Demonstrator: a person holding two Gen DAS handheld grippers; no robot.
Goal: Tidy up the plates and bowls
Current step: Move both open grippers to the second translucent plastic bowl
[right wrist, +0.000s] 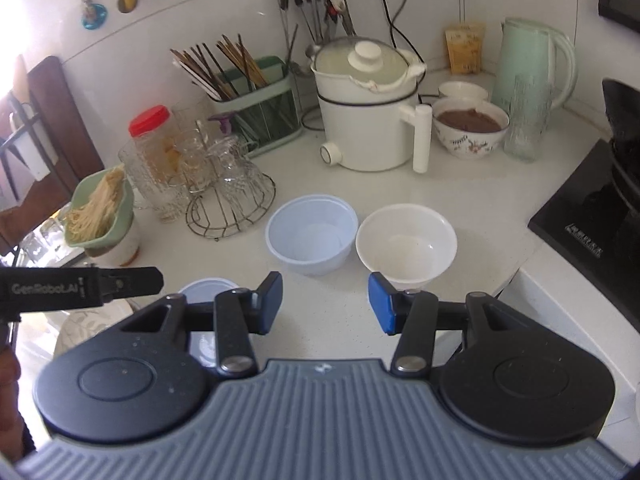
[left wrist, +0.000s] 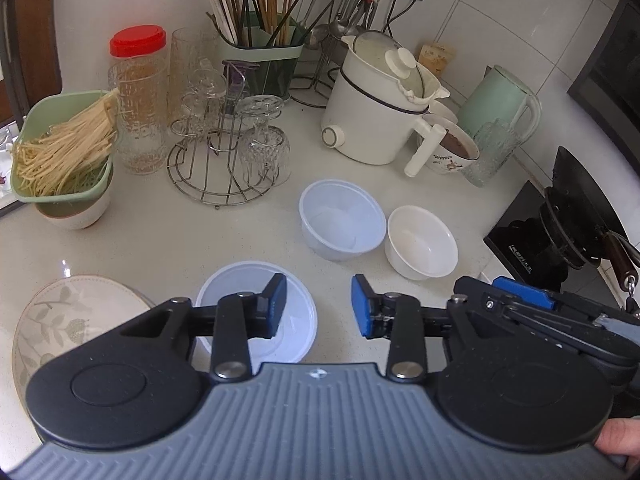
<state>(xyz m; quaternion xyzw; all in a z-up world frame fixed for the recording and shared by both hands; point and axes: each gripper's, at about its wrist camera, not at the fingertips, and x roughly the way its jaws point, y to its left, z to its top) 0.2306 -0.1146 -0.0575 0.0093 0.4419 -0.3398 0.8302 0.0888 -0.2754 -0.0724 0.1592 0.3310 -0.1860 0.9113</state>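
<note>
White speckled tabletop (right wrist: 344, 320), bare patch under both tongs, left tongs (left wrist: 319, 306) and right tongs (right wrist: 326, 302) apart and empty, two translucent plastic bowls (left wrist: 342, 218) (left wrist: 256, 316), one white bowl (right wrist: 406, 240) near the tabletop's edge.

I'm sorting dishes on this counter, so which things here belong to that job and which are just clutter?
Job:
clear plastic bowl
white bowl
near translucent bowl
patterned plate

Lying about:
white electric pot
green kettle
chopstick holder
glass rack
noodle basket
</note>
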